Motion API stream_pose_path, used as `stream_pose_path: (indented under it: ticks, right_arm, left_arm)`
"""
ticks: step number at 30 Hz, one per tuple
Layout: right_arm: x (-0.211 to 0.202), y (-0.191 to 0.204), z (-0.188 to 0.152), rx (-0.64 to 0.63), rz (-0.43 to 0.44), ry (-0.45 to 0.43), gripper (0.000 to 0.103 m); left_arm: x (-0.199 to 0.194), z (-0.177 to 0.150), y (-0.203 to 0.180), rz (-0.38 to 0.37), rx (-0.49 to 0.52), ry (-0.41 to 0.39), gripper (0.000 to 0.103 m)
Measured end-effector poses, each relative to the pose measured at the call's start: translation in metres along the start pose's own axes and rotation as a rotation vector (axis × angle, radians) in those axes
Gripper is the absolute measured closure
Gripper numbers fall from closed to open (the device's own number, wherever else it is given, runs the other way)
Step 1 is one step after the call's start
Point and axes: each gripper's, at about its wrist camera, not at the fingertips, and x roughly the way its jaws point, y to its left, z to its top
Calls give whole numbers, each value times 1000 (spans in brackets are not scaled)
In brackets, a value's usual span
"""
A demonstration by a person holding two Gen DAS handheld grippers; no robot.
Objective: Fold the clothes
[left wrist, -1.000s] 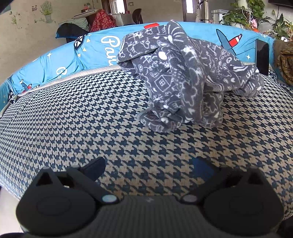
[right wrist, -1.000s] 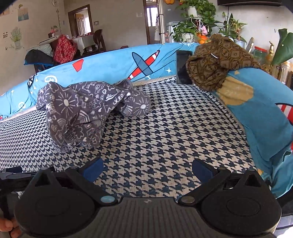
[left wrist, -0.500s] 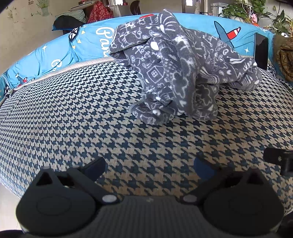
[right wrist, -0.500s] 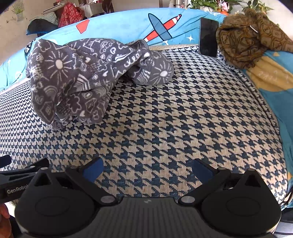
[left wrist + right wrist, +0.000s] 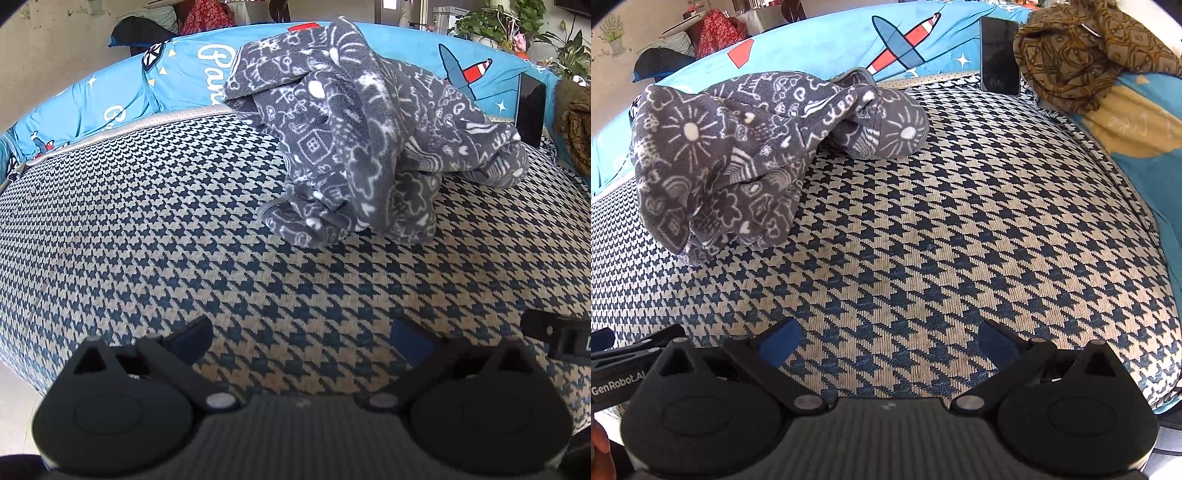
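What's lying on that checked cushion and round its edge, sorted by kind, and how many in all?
Crumpled garments: 2, the grey doodle-print fleece garment and the brown patterned garment
Phones: 1, the black phone leaning on the blue cover
Total: 3

bright, even daylight | soft shadow under the garment (image 5: 362, 147) | strong fisheye bending at edges | dark corner vignetting | centre sharp, far room slightly soft

Garment: your grey fleece garment (image 5: 369, 147) (image 5: 750, 147), white doodle print; crumpled
Position: heaped on houndstooth cushion (image 5: 147, 229) (image 5: 960, 229)
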Motion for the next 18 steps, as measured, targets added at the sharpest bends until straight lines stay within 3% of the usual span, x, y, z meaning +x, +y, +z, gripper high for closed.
stream_pose_path:
  ticks: [18]
  right_arm:
    - [7,30,-6,-132,2,-33,0]
  left_arm:
    - [-4,2,6,14,-24,-10,0]
